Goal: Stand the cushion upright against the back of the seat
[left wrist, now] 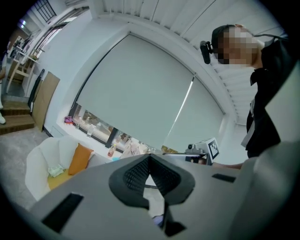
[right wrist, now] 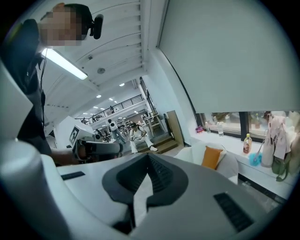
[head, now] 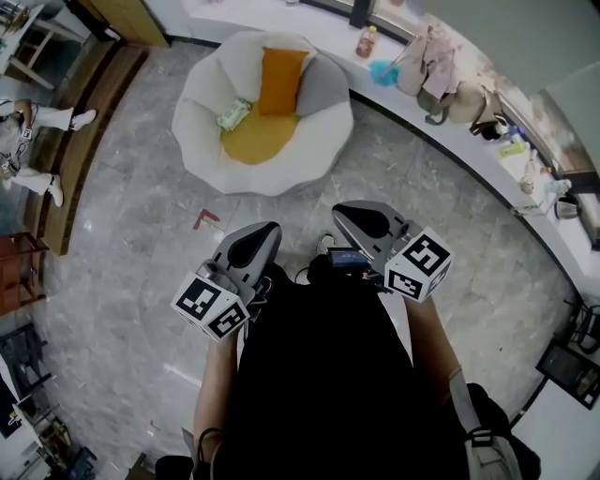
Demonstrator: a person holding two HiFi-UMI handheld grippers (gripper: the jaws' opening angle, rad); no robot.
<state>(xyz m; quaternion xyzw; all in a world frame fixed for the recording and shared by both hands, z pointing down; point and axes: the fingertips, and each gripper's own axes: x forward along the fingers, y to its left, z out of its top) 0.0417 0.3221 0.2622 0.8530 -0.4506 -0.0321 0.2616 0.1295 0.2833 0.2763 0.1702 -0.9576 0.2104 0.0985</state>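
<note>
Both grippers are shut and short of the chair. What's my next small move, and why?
Probably hold back and call it done. The orange cushion already looks upright against the back of the white chair. The left gripper and right gripper are both shut, empty and well clear of it, so nothing seems left to grip.

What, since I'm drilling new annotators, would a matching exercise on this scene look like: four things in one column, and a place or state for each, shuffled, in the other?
Things:
1. orange cushion
2. bottle
3. left gripper
4. pale packet

Places or states:
a. standing on the window ledge
b. jaws shut, nothing held
c. upright against the back of the white chair
d. lying on that chair's seat

Pairs: 1-c, 2-a, 3-b, 4-d
</note>
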